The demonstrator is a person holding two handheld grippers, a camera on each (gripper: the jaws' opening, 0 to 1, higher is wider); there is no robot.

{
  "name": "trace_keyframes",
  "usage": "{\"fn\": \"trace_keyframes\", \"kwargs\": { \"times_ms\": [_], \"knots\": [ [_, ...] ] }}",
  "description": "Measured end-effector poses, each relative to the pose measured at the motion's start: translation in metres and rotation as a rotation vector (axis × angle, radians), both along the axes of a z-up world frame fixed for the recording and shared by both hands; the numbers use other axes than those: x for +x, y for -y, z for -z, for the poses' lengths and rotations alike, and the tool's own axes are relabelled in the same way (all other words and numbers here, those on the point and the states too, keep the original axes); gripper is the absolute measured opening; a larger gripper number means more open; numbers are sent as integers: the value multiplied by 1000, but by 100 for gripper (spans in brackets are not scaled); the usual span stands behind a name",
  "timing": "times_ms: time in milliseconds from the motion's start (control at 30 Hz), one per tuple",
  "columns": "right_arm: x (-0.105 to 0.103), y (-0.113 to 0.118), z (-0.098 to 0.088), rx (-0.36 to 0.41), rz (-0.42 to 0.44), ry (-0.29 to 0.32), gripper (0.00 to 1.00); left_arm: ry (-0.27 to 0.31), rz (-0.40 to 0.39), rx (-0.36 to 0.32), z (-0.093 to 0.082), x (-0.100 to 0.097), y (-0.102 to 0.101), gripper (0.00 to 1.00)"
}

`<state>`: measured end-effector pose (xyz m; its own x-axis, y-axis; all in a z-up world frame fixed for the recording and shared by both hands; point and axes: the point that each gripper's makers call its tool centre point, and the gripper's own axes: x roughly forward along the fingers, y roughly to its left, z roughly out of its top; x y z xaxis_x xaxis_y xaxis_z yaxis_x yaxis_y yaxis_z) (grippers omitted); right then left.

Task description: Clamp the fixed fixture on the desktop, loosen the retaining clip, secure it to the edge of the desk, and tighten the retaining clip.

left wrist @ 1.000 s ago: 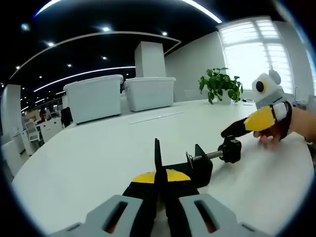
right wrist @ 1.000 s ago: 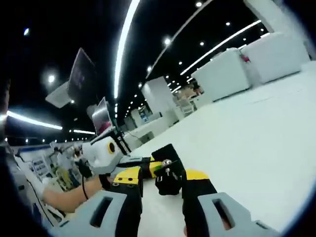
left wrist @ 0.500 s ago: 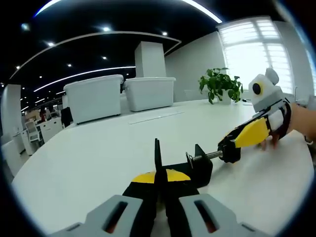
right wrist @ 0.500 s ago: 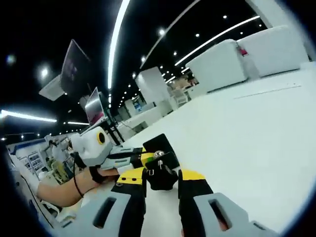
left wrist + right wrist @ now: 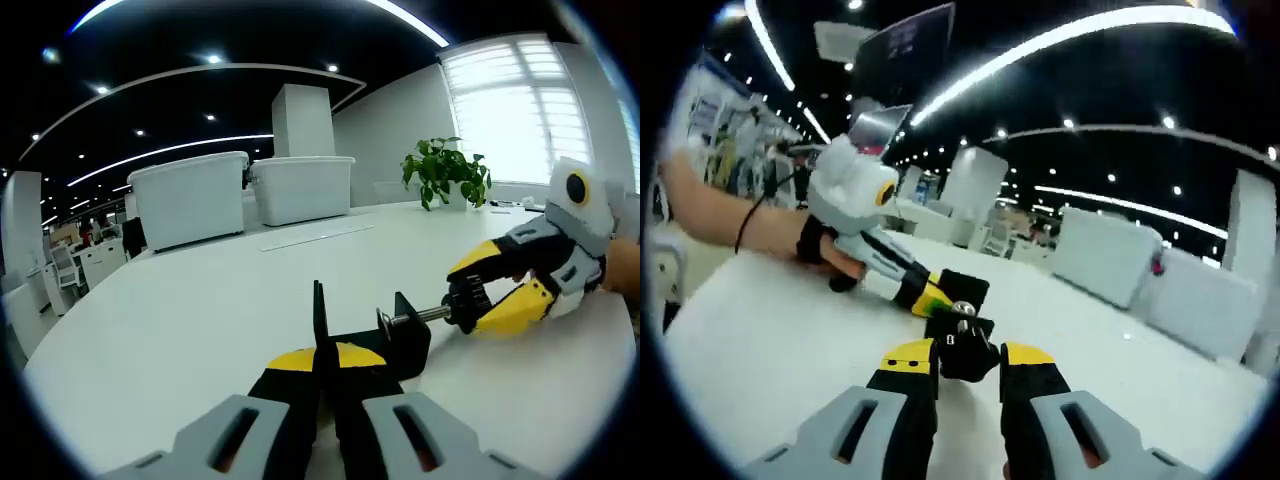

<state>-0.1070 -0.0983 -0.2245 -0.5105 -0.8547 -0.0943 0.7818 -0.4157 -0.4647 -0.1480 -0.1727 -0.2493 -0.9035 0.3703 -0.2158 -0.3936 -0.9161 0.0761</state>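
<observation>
A black C-shaped clamp fixture (image 5: pixel 395 335) lies on the white desk (image 5: pixel 200 330), its threaded screw pointing right to a black knob (image 5: pixel 462 303). My left gripper (image 5: pixel 322 365) is shut on the fixture's upright flat plate, yellow pads on each side. The right gripper (image 5: pixel 470 297) enters from the right, one yellow-and-black finger above the knob and one below, shut on it. In the right gripper view the knob (image 5: pixel 962 352) sits pinched between my right gripper (image 5: pixel 967 358) jaws. Behind it the fixture body (image 5: pixel 962 288) is held by the left gripper (image 5: pixel 930 296), with a person's arm (image 5: pixel 730 220) beyond.
Two large white storage bins (image 5: pixel 240 195) stand at the desk's far side. A potted green plant (image 5: pixel 445 172) sits at the back right by a bright window. The desk edge (image 5: pixel 700 300) curves at the left in the right gripper view. Office monitors hang in the background.
The right gripper has rolled around the knob while staying on it, so its fingers now stand above and below it. The left gripper and the fixture body have stayed put.
</observation>
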Motion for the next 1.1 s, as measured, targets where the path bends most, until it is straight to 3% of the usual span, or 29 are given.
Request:
{"fn": "trace_keyframes", "kwargs": {
  "times_ms": [33, 300, 400, 500, 600, 767, 1033, 1100],
  "knots": [
    [1, 1, 1, 63, 11, -91, 21, 1, 1, 1, 0, 0, 0, 6],
    [6, 3, 1, 11, 11, -24, 23, 1, -5, 2, -1, 0, 0, 6],
    [9, 2, -1, -121, 2, 223, 26, 1, -7, 2, -2, 3, 0, 6],
    [4, -2, -1, -201, 17, 444, 31, 1, -7, 2, -2, 4, -1, 6],
    [11, 3, 3, -223, -38, 597, 32, 2, -7, 2, -2, 5, -2, 6],
    [5, -1, 15, -226, 9, 728, 29, 3, -7, 4, -2, 3, -1, 6],
    [12, 0, 13, -275, -18, 820, 23, 5, -7, 5, -1, 0, -1, 6],
    [1, -1, 13, -280, -16, 817, 23, 5, -6, 5, -1, -1, 0, 6]
  ]
}}
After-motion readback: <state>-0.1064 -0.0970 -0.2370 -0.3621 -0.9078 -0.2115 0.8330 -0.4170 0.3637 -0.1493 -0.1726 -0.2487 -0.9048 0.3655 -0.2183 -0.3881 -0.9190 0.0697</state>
